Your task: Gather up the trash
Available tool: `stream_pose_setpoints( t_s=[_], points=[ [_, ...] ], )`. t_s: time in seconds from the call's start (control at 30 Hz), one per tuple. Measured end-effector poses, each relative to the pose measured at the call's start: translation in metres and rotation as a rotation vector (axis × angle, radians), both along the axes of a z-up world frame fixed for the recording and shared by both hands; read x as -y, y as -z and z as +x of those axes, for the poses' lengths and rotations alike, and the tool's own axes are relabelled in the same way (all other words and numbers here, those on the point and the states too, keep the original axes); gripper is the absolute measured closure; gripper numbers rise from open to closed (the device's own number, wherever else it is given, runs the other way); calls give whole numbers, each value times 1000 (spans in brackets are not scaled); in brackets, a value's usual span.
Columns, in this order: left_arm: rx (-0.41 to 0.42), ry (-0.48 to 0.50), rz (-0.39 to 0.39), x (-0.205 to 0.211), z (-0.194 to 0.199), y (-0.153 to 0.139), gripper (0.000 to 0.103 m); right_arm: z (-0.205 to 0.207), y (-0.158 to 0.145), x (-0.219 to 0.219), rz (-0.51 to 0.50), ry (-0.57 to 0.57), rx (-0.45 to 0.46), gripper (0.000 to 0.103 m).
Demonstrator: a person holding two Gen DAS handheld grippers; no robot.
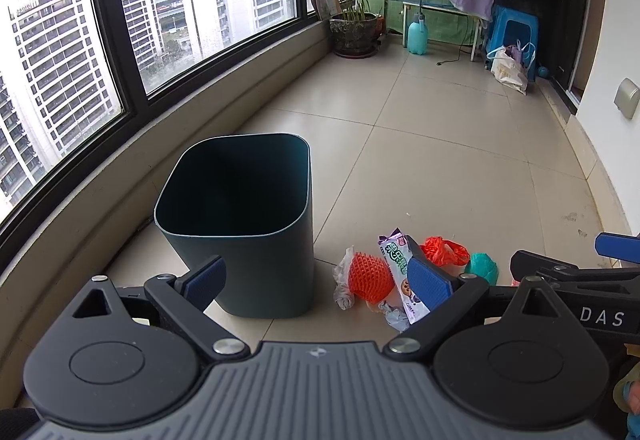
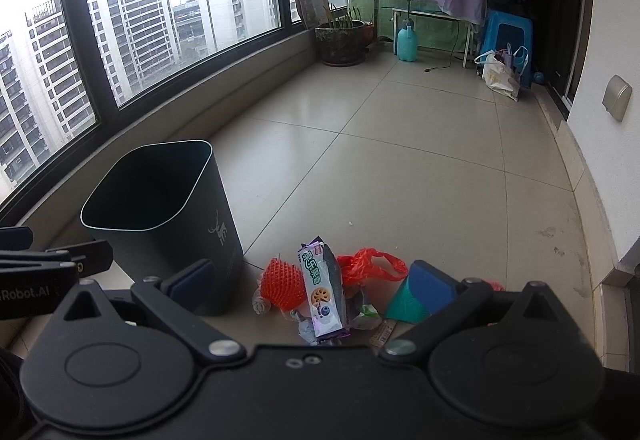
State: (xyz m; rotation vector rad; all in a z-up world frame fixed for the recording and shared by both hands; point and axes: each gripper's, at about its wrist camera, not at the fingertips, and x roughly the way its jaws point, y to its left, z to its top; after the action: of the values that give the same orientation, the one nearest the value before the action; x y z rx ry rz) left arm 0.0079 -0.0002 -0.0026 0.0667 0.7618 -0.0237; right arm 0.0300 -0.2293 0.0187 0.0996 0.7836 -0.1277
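Note:
A dark green trash bin stands open on the tiled floor, also in the right wrist view. Right of it lies a pile of trash: an orange foam net, a purple snack wrapper, a red plastic bag, a teal bag and crumpled paper. My left gripper is open and empty, above the floor before the bin and pile. My right gripper is open and empty, just before the pile.
A curved window ledge runs along the left. A potted plant, a teal spray bottle, a blue stool and bags stand at the far end. A wall is on the right.

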Motion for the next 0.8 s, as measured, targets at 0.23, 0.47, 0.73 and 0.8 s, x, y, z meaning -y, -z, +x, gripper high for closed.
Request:
stream_pose_setpoints(
  t_s=[0.23, 0.47, 0.73, 0.8],
  points=[
    [11, 9, -16, -2, -1, 0, 5, -2, -2, 5, 10, 8, 10, 1],
    [8, 14, -22, -5, -1, 2, 5, -5, -5, 4, 5, 4, 22, 1],
    [5, 14, -10, -5, 2, 1, 5, -5, -5, 3, 6, -6, 24, 1],
    [1, 11, -13, -6, 6, -1, 5, -2, -5, 3, 5, -9, 25, 1]
  ],
)
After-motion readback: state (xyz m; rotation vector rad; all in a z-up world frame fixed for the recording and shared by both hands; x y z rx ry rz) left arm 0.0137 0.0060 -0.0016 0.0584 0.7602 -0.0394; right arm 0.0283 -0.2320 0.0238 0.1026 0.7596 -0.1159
